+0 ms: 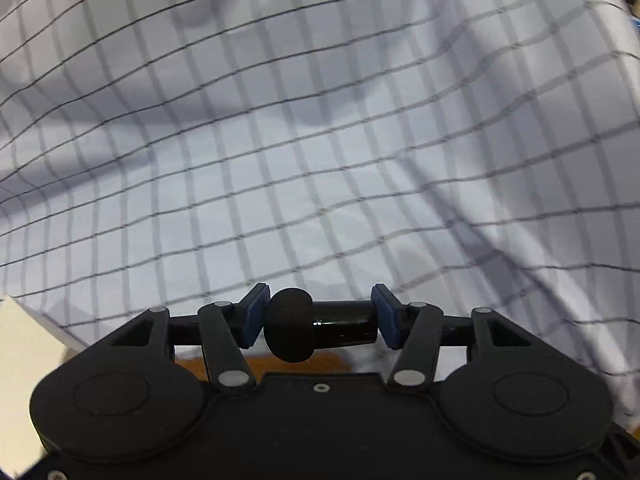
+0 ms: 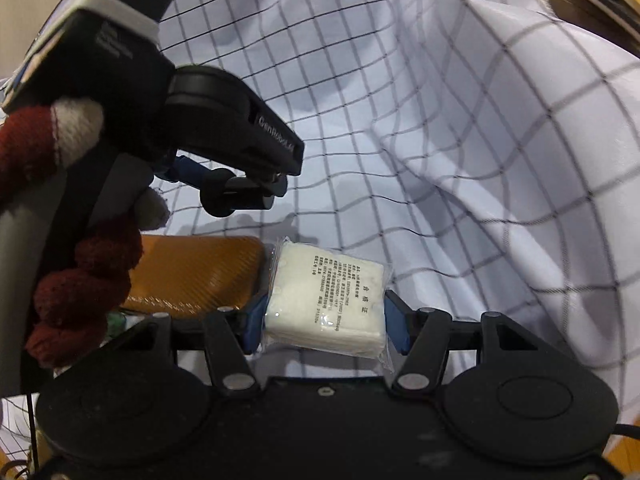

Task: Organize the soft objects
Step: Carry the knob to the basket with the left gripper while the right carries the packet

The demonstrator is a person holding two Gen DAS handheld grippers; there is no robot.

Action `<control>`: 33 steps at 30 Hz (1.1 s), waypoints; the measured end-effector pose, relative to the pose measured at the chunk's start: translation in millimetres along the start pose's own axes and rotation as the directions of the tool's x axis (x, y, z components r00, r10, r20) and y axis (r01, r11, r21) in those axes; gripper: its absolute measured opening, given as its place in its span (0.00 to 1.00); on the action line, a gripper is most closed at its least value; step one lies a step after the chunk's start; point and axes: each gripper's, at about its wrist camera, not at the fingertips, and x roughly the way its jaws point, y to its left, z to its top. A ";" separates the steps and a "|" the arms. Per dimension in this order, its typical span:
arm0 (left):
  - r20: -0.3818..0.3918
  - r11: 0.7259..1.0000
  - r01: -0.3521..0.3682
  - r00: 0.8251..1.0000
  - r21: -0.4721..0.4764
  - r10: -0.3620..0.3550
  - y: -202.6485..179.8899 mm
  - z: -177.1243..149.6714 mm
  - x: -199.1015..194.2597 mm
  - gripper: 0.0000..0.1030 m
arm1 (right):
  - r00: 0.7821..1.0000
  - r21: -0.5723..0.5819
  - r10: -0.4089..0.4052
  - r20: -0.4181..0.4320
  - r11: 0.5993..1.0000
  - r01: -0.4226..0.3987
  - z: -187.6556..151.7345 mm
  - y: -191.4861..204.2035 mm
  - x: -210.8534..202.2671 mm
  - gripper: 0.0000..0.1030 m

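Note:
In the left wrist view my left gripper (image 1: 320,320) is shut on a short glossy black cylinder (image 1: 344,326) with a matte round knob at one end, and both blue pads press on its ends. The right wrist view shows the left gripper (image 2: 236,192) held over the cloth by a hand in a red and white glove (image 2: 80,280), with the black cylinder (image 2: 240,196) in it. My right gripper (image 2: 326,320) is shut on a white soft packet (image 2: 328,300) in clear plastic wrap with a printed label.
A white cloth with a dark grid (image 1: 320,140) fills both views, and the cloth (image 2: 480,160) rises in deep folds to the right. An orange textured case (image 2: 192,276) lies just left of the packet. A wooden rim (image 2: 592,4) shows at the top right.

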 end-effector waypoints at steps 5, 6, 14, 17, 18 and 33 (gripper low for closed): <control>-0.033 0.997 0.072 0.997 0.030 -0.071 -22.3 -16.2 -7.8 0.52 | 0.999 0.021 -0.031 -0.011 0.999 0.032 -14.2 -14.9 -15.1 0.57; -0.041 0.996 0.082 0.996 0.032 -0.081 -25.1 -20.6 -10.3 0.52 | 0.999 0.024 -0.038 -0.012 0.999 0.038 -17.3 -17.7 -18.8 0.57; -0.039 0.996 0.089 0.995 0.029 -0.088 -28.4 -62.6 -58.6 0.52 | 0.998 0.015 -0.054 -0.023 0.998 0.054 -46.5 -24.2 -49.8 0.57; -0.026 0.997 0.080 0.996 0.011 -0.080 -22.4 -83.7 -84.9 0.52 | 0.999 0.004 -0.044 -0.029 0.999 0.044 -61.0 -19.6 -63.4 0.57; -0.019 0.998 0.069 0.997 0.008 -0.069 -20.1 -91.8 -94.1 0.52 | 0.999 0.001 -0.037 -0.031 0.999 0.037 -66.4 -17.6 -68.3 0.57; 0.075 0.988 -0.090 0.992 -0.129 0.101 8.2 -218.7 -199.4 0.52 | 0.992 -0.058 0.118 0.034 0.992 -0.115 -121.4 23.9 -143.2 0.57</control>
